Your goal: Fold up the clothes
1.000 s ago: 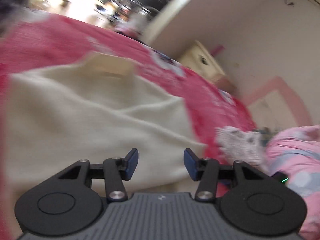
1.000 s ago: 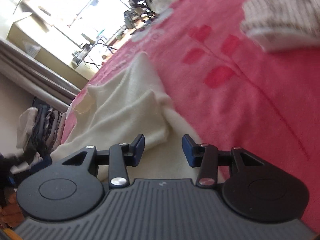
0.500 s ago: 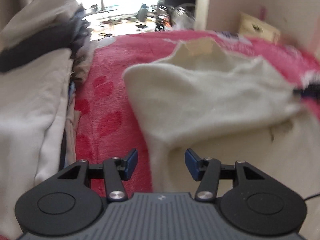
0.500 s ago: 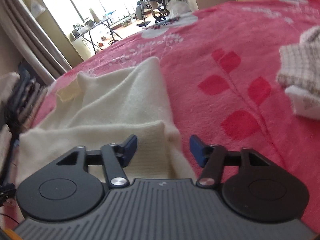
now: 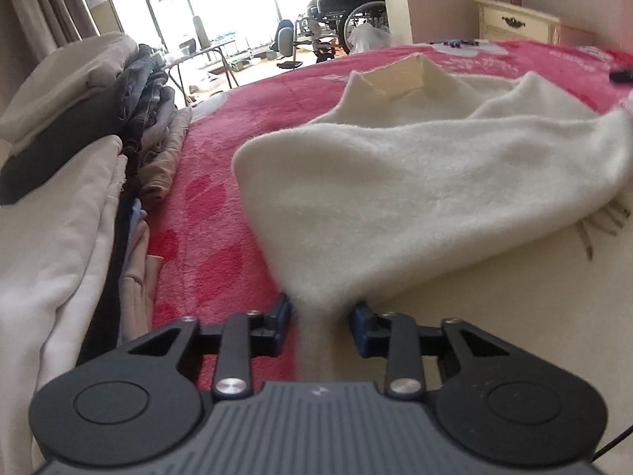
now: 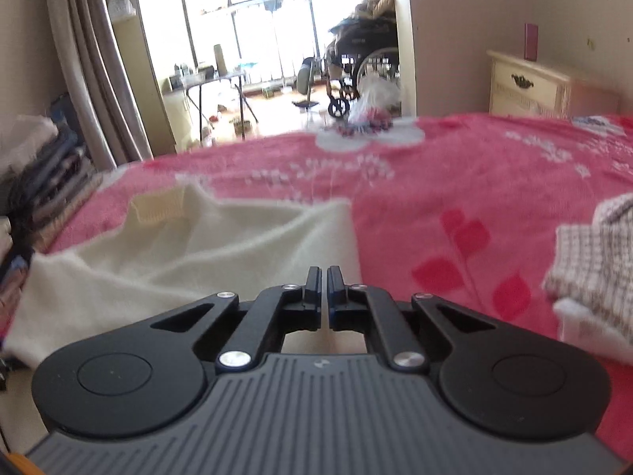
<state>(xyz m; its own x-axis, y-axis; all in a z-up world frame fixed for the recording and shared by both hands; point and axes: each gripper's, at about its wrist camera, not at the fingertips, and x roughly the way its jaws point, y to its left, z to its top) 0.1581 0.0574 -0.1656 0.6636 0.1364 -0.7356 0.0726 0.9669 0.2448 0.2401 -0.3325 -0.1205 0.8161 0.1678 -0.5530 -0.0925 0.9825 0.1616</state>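
Observation:
A fluffy cream sweater (image 5: 395, 182) lies on the red flowered bedspread (image 5: 213, 237), its collar toward the far side and one layer folded over the body. My left gripper (image 5: 322, 314) is at the sweater's near left corner. Its jaws are closing, and a bunched strip of the cream cloth is pinched between the blue pads. In the right wrist view the sweater (image 6: 178, 261) spreads to the left of my right gripper (image 6: 321, 281), which hovers over its right edge. That gripper is shut, and no cloth shows between its pads.
A tall pile of folded clothes (image 5: 59, 217) lines the bed's left side (image 6: 39, 182). A brown checked garment (image 6: 593, 261) lies on the bedspread (image 6: 474, 182) at the right. Beyond the bed stand a cream nightstand (image 6: 526, 83) and a wheelchair (image 6: 356, 67) in the doorway.
Both views rolled level. The left gripper dropped to the sweater's near corner and closed its jaws on the cloth. The right gripper's jaws went from open to shut.

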